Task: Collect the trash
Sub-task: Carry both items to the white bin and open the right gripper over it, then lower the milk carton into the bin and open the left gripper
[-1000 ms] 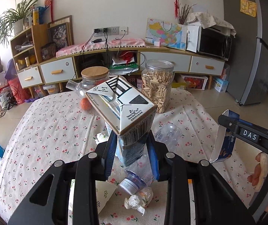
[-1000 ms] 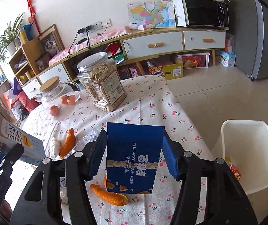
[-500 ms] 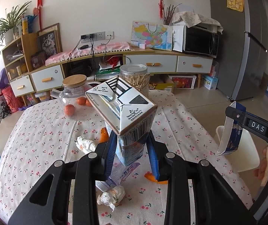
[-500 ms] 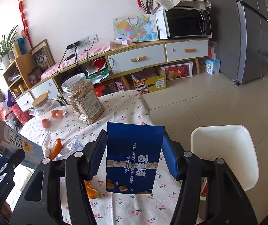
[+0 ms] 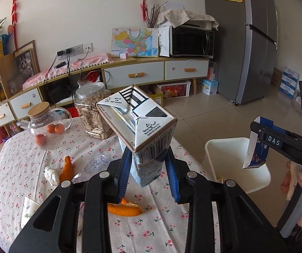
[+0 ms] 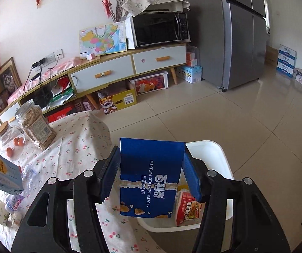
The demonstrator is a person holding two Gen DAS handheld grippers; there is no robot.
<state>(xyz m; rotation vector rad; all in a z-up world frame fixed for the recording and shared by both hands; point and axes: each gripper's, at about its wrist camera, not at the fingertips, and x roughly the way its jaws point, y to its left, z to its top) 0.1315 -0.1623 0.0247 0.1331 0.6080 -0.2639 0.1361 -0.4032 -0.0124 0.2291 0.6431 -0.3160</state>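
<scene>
My left gripper [image 5: 148, 166] is shut on a white milk carton [image 5: 142, 124], held above the table's right part. My right gripper [image 6: 151, 170] is shut on a flat blue biscuit box [image 6: 151, 179], held over the white trash bin [image 6: 220, 158] on the floor beside the table. The bin holds a red snack packet [image 6: 187, 207]. In the left wrist view the bin [image 5: 220, 149] shows to the right, with the biscuit box [image 5: 255, 149] above its far side. Orange peels [image 5: 124, 208], a crumpled tissue [image 5: 51, 174] and clear plastic wrap [image 5: 91, 164] lie on the table.
The round table [image 5: 24, 168] has a cherry-print cloth. A seed jar [image 5: 94, 113] and a glass teapot with small oranges [image 5: 45, 126] stand at its far side. A sideboard [image 6: 129, 67], microwave [image 6: 159, 29] and fridge [image 6: 239, 33] line the wall. Tiled floor [image 6: 235, 116] lies around the bin.
Both grippers have swung to the right with their loads. The right gripper went from above the table to above the bin. The bin has come into the left wrist view.
</scene>
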